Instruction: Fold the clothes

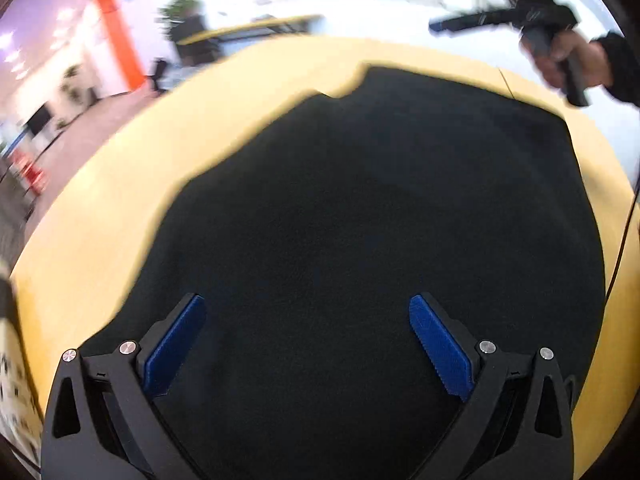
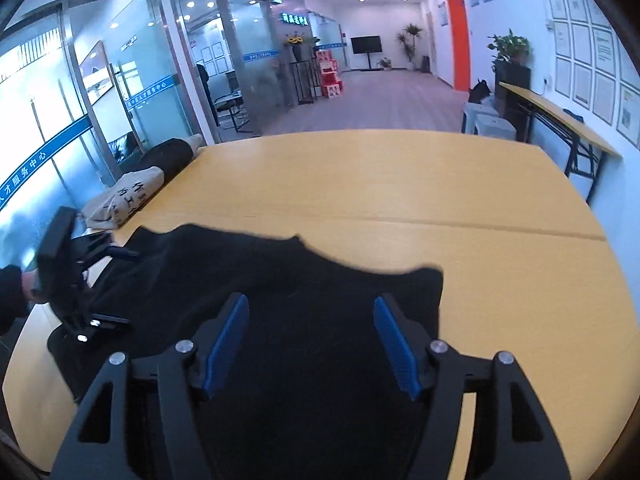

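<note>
Black garment (image 1: 380, 220) is lying spread flat on the yellow tabletop (image 1: 100, 232), covering most of it in the left wrist view; the far edge is showing an uneven, notched outline. The right wrist view is showing the same garment (image 2: 280, 280) with a wavy far edge, and bare tabletop (image 2: 440, 184) stretching beyond and to the right up to its seam. Left gripper (image 1: 307, 320) is hovering over the cloth, jaws spread wide, gripping nothing. Right gripper (image 2: 311, 312) is likewise sitting over the cloth, jaws wide apart, nothing between them. Only the right view is showing a beige printed bag (image 2: 124, 200) lying off the tabletop's left edge, plus a glass-walled hallway. Left view is blurred.
</note>
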`<state>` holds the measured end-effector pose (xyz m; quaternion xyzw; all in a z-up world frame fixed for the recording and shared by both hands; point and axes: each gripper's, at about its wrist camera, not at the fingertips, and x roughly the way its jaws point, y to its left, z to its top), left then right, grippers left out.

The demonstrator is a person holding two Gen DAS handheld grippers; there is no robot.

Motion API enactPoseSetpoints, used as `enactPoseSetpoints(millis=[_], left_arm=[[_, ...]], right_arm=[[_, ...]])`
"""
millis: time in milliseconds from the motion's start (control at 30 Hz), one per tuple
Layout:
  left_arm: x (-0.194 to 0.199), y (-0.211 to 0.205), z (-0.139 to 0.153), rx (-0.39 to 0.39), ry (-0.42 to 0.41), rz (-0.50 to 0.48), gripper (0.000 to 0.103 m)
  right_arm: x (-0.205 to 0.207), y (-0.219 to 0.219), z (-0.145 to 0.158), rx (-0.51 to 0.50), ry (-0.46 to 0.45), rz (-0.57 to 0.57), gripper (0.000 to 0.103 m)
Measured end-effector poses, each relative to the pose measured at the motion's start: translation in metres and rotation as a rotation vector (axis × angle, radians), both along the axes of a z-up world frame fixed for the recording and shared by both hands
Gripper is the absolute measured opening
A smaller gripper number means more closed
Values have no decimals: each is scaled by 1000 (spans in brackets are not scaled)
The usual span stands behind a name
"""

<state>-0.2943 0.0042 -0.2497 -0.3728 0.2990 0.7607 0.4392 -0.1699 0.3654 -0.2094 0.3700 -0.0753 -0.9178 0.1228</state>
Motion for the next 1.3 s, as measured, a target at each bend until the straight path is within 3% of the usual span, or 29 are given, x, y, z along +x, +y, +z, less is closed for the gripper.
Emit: enactPoseSetpoints(millis=[33, 167, 233, 400, 533, 767, 833, 867, 900, 1000, 1200, 1300], left_arm=[[1, 5, -1, -16, -1, -16, 102], [0, 22, 14, 56, -32, -97, 103], [-3, 35, 6, 12, -35, -165, 103], [-15, 21, -3, -12, -102, -247, 103], [-13, 8, -5, 7, -103, -259, 103], [-9, -9, -8, 49, -105, -231, 103], [-10, -12, -10, 61, -116, -213, 103], [-10, -14, -10, 66, -118, -204, 103], [-8, -15, -10, 68, -117, -196, 103], [-1, -18, -10, 68, -101, -175, 103], [37, 20, -11, 87, -141, -143, 103], [71, 57, -2, 105, -157, -183, 102]], right_arm=[[18, -3, 1, -24, 0, -24, 68], [131, 25, -17, -353, 38, -388, 75], [185, 34, -43, -492, -64, -558, 77], [241, 32, -111, -663, -278, -772, 77], [228, 16, -134, -711, -239, -795, 77], [168, -9, -139, -755, -83, -808, 80], [158, -9, -141, -717, -87, -821, 70], [159, -3, -146, -733, -89, -826, 49], [159, 3, -151, -750, -92, -830, 41], [164, 16, -154, -864, -67, -813, 30], [174, 56, -114, -844, 49, -762, 28], [193, 87, -87, -738, 91, -739, 28]])
